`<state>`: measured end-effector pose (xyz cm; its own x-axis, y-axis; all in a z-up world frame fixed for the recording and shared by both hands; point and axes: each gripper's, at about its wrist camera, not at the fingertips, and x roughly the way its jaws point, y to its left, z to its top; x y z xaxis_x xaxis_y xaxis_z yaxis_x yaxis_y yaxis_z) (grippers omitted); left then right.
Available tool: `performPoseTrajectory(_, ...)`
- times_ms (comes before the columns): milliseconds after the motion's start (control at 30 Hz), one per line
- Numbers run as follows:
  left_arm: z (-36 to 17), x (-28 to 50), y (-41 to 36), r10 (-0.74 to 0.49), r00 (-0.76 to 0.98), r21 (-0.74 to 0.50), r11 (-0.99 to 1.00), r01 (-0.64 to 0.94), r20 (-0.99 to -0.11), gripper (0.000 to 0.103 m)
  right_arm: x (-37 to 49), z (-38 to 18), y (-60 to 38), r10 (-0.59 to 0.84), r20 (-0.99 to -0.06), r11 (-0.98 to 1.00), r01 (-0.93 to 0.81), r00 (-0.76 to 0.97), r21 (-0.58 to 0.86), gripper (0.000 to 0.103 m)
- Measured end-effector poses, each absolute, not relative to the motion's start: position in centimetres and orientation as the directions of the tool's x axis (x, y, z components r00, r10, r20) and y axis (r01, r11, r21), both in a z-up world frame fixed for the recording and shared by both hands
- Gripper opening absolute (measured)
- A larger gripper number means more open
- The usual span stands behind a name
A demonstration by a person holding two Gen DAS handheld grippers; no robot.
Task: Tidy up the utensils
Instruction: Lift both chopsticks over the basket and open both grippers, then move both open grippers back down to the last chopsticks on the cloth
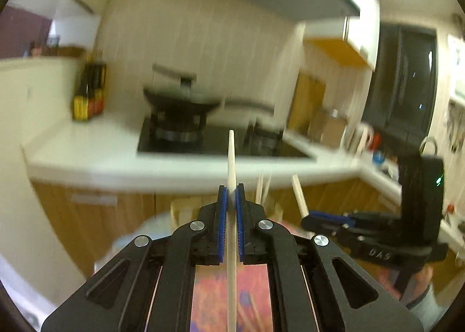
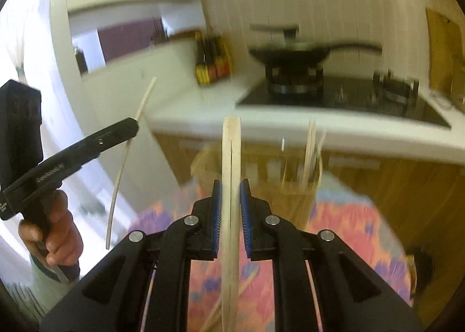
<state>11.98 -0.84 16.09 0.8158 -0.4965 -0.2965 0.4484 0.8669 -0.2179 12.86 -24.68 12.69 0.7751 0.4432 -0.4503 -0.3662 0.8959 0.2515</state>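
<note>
— Pale wood in both grips? What are the left tongs (image 1: 231, 196) doing?
— Pinching one chopstick (image 1: 231, 157) upright between the blue pads (image 1: 222, 210).
— And the right tongs (image 2: 231, 186)?
— Closed on a pair of chopsticks (image 2: 231, 151), also upright, above the pink patterned cloth (image 2: 348, 215).
— Anything nearby?
— A blurred wooden holder (image 2: 296, 195) with sticks stands on the cloth; beyond it, a wok (image 2: 290, 54) sits on the stove (image 2: 343, 93) set into the white bench (image 2: 334, 125)

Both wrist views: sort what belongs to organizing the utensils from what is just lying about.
Belongs:
left gripper, jaws shut on one pale wooden chopstick
right gripper, holding a pale wooden chopstick pair
light wooden utensil holder

Lying about:
black wok
dark sauce bottles
black stovetop
</note>
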Motion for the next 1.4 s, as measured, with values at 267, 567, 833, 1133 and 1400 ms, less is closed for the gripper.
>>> performPoseTrajectory(267, 19.9, 14.4, -1.3, -0.519, 0.853, -0.264, 0.832, 0.488, -0.058, 0.004, 17.3, 17.2, -27.1, 0.402, -0.232, 0.897, -0.331, 0.886, 0.294, 0.010)
performPoseTrajectory(567, 17.6, 19.1, -1.8, -0.476, 0.879, -0.278, 0.845, 0.457, 0.000, 0.004, 21.4, 16.2, -26.6, 0.233, -0.111, 0.958, -0.209, 0.966, 0.195, 0.010)
performPoseTrajectory(833, 13.4, 22.6, -1.6, -0.409, 0.912, -0.283, 0.878, 0.385, -0.028, 0.004, 22.9, 12.8, -26.2, 0.180, -0.098, 0.970, -0.161, 0.979, 0.182, 0.011)
performPoseTrajectory(1133, 11.0, 23.2, -0.8, -0.420, 0.903, -0.281, 0.880, 0.382, -0.090, 0.009, 22.0, 10.5, -26.3, 0.156, -0.122, 0.976, -0.134, 0.980, 0.174, 0.011)
performPoseTrajectory(1400, 11.1, 20.5, 1.6, -0.461, 0.877, -0.318, 0.859, 0.402, -0.136, 0.047, 18.1, 10.2, -27.7, 0.217, -0.195, 0.960, -0.174, 0.956, 0.219, 0.018)
